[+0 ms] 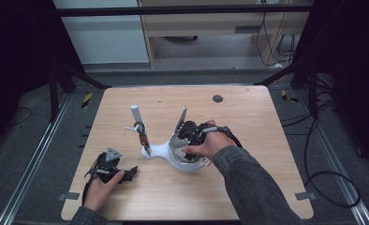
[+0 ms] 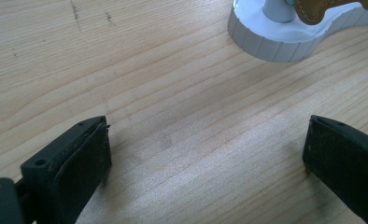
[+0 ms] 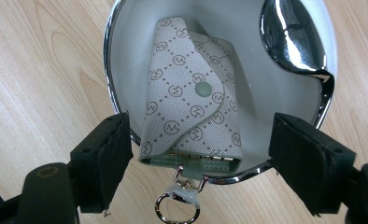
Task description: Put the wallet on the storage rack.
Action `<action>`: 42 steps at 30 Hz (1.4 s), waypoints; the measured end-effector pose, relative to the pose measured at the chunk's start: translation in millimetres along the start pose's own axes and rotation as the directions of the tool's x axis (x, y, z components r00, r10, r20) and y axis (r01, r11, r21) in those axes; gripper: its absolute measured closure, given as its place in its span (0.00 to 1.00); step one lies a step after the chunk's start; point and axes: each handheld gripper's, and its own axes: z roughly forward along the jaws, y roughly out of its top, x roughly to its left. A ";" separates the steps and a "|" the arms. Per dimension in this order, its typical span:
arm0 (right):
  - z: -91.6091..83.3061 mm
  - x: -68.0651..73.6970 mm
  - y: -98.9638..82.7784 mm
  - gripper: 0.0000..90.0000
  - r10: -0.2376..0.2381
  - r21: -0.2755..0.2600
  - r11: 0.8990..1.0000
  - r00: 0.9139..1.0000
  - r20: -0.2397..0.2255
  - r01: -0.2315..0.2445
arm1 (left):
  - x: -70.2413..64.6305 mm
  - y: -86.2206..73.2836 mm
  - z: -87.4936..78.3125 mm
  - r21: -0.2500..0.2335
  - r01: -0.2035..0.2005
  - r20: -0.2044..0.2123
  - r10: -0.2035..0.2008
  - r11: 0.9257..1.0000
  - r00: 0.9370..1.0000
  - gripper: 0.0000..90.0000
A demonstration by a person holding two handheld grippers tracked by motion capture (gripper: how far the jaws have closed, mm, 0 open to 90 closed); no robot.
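Key pouch (image 3: 191, 112) in bowl (image 3: 121, 56), ring overhanging rim; both hand-held grippers released

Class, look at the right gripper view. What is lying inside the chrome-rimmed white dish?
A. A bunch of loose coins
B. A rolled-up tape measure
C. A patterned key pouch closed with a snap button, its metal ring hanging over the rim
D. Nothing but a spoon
C: the patterned key pouch lies in the white dish, its snap flap closed and its metal ring past the rim, between the open jaws of the right hand-held gripper.
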 end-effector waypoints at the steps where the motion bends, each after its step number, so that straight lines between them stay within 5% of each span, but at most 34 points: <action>1: -0.1 -0.1 0.0 0.24 0.000 0.000 1.000 1.000 0.000 0.000 | 0.0 0.0 0.0 0.000 0.000 0.000 0.000 1.000 1.000 0.00; 16: -3.0 1.3 -1.0 0.24 0.010 -0.016 1.000 1.000 0.001 -0.010 | 0.0 0.0 -0.1 0.001 0.000 0.001 0.000 1.000 1.000 0.00; 42: -20.7 -4.4 -27.1 0.22 0.071 -0.139 0.988 0.997 -0.019 -0.073 | 0.0 -0.1 0.1 -0.002 0.000 0.001 0.000 1.000 1.000 0.00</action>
